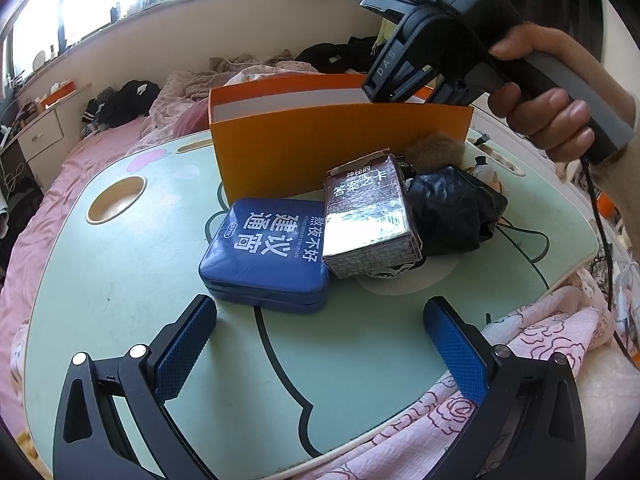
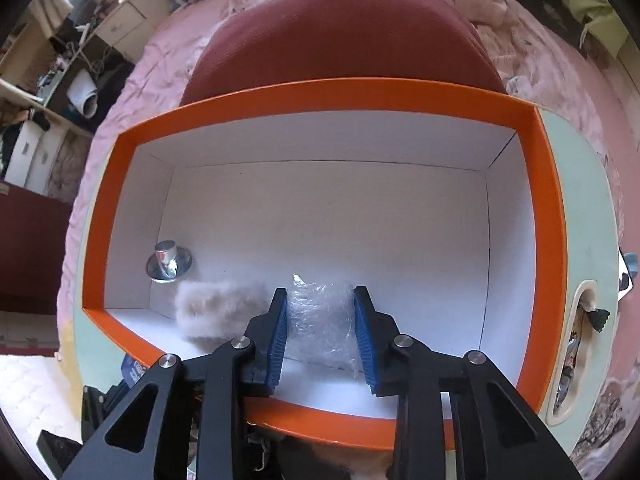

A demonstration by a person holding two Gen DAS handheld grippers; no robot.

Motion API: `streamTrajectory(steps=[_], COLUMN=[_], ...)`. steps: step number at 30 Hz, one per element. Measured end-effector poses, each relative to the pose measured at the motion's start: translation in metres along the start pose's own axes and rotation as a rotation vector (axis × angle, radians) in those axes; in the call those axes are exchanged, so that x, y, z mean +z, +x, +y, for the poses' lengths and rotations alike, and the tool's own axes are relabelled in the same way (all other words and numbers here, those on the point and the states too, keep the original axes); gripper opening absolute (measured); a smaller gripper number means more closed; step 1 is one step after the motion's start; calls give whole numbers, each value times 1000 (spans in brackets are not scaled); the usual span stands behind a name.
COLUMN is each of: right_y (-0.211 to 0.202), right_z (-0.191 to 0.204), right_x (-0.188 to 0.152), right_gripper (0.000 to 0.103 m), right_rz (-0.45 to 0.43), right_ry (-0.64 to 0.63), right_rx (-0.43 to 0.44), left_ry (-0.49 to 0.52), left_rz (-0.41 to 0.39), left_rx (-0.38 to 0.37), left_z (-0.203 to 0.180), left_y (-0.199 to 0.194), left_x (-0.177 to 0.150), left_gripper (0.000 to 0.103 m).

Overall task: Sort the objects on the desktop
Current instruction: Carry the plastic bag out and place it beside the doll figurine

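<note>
Behind us a pink bed fills the room, and our green worktop (image 1: 120, 272) sits on it. At its far side stands the orange box (image 1: 340, 148). Our right gripper (image 2: 320, 332) points down into it, fingers drawn in on a clear plastic packet (image 2: 320, 320) near the box's near wall; the pads sit against its sides, so we judge it gripped. Left of it lie a fluffy tuft (image 2: 216, 308) and a small metal piece (image 2: 168, 264). Our left gripper (image 1: 320, 356) hovers wide open and empty over the near worktop. Just beyond it wait a blue case (image 1: 264, 252), a dark card box (image 1: 368, 224) leaning on it, and a black bag (image 1: 456, 212). The risk: the crinkly packet could cling to a pad on release, or the gripper could catch the rim and tip the box.
</note>
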State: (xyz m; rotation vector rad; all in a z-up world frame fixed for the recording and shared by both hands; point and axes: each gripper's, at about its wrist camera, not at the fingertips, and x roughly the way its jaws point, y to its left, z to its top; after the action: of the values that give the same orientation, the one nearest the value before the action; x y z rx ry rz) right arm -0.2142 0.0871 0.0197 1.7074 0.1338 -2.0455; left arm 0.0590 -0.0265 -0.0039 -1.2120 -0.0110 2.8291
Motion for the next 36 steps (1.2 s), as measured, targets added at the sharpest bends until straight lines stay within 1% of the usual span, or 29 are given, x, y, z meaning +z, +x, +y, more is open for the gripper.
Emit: streamTrajectory(steps=[3,5,9,10,11,13,16,19,21,23,25,27,28,29,31,35,36], right_y=[-10,-18,-66,-77,-94,-109,-120,-109,-92,-77,-68,-70,-73,-73,-68,-49,-44], right_z=[-5,-15,-26,-28,-34,-34,-54,-66,-72,-72,-74,-77,-77,-77,-72,-58,-53], right_x=[-7,-14,-39,-47,-61,-79,-101,-127,-130,-125,-123,-133,-144,-151,-169,-203,-209], right_gripper=[30,30,30,30,30,30,30,30,31,33,43,77,82,83,83,83,87], right_rz=[-53,-117,-302,-329,-365,-407,-436,-420,-403,-398,-411,-481,-531,-552,-555,-562,-571], right_ry=[23,47,82,83,81,62,62,65,59,52,59,66,69,62,30,-42,-64], right_rx=[-11,34,118,139,179,211,210,192,190,202,208,178,146,124,77,-81,-118], left_ry=[-2,-4,-4,-5,-5,-5,-5,-4,-4,-4,-4,-5,-5,-5,-5,-5,-4], left_rz=[1,0,0,0,0,0,0,1,0,0,0,0,0,0,0,0,0], left_rx=[-1,-2,-1,-2,-2,-2,-2,-1,-1,-1,-1,-2,-2,-1,-1,-2,-1], left_z=[-1,-1,0,0,0,0,-1,0,1,1,1,1,1,1,1,1,1], left_y=[0,-1,-1,-1,-1,-1,-1,0,-1,-1,-1,-1,-2,-2,-2,-2,-2], left_x=[0,0,0,0,0,0,0,0,-1,-1,0,0,0,-1,-1,-1,-1], left_gripper=[103,103,103,103,103,103,103,103,103,103,103,103,103,103,103,103,103])
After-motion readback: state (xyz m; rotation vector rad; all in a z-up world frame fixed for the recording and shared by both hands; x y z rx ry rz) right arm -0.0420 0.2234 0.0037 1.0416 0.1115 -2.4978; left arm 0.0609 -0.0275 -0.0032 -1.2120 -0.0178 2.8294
